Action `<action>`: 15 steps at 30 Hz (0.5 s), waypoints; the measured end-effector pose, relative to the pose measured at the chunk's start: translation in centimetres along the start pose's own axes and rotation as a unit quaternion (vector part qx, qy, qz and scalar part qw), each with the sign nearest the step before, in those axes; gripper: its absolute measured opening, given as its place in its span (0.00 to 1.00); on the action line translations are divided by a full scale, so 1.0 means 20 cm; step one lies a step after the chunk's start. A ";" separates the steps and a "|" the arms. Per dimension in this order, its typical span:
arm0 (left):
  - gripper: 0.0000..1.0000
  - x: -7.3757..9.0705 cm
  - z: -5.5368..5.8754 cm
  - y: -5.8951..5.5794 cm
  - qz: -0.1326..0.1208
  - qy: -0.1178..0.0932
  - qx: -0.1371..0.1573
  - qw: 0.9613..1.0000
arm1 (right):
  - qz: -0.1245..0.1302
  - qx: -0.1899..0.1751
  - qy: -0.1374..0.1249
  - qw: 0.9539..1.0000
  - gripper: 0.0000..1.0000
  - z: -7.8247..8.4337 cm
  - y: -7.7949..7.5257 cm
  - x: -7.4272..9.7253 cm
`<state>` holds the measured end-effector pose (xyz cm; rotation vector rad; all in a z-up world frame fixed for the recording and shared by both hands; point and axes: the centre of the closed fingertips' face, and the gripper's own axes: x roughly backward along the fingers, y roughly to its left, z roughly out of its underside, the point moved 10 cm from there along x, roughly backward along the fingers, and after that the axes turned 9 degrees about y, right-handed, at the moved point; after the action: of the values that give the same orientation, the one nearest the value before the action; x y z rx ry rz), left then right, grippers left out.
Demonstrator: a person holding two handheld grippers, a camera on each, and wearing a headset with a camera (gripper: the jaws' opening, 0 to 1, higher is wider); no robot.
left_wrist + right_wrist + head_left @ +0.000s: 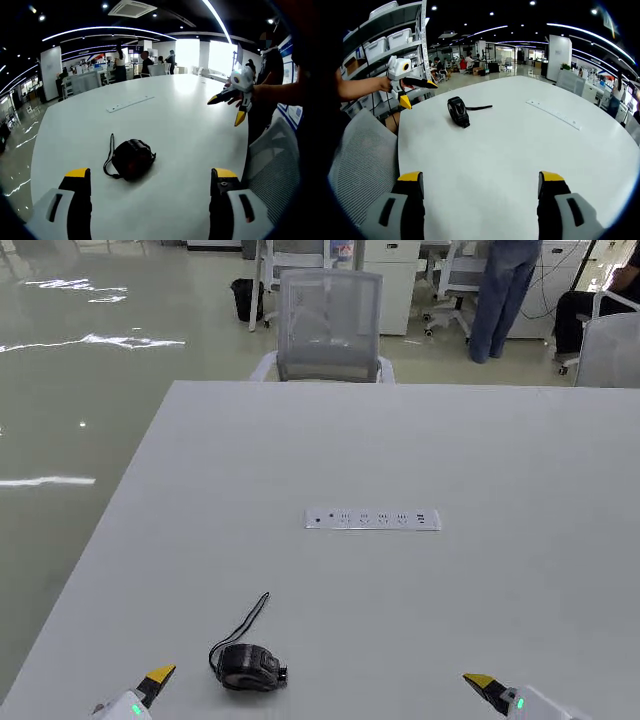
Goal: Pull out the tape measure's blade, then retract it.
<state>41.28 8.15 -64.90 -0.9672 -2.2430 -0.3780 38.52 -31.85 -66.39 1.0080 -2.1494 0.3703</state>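
A small black tape measure with a black wrist strap lies on the white table near its front edge, blade fully in. My left gripper is open just short of the tape measure, nothing between its fingers. In the head view one yellow fingertip of it shows left of the tape. My right gripper is open too, well away from the tape measure. Its yellow fingertip appears at the lower right of the head view. Each gripper view catches the other gripper held in a hand.
A white power strip lies flat mid-table. A grey mesh chair stands at the far edge, another chair at the right. A person stands beyond the table; another sits at the far right.
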 end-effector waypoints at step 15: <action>0.99 0.02 0.03 0.02 0.006 0.003 0.002 1.000 | -0.001 0.000 -0.005 1.000 0.97 0.01 -0.02 0.03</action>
<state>41.02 8.89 -64.95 -0.9758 -2.2297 -0.3697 38.54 -32.59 -66.05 1.0133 -2.1575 0.3651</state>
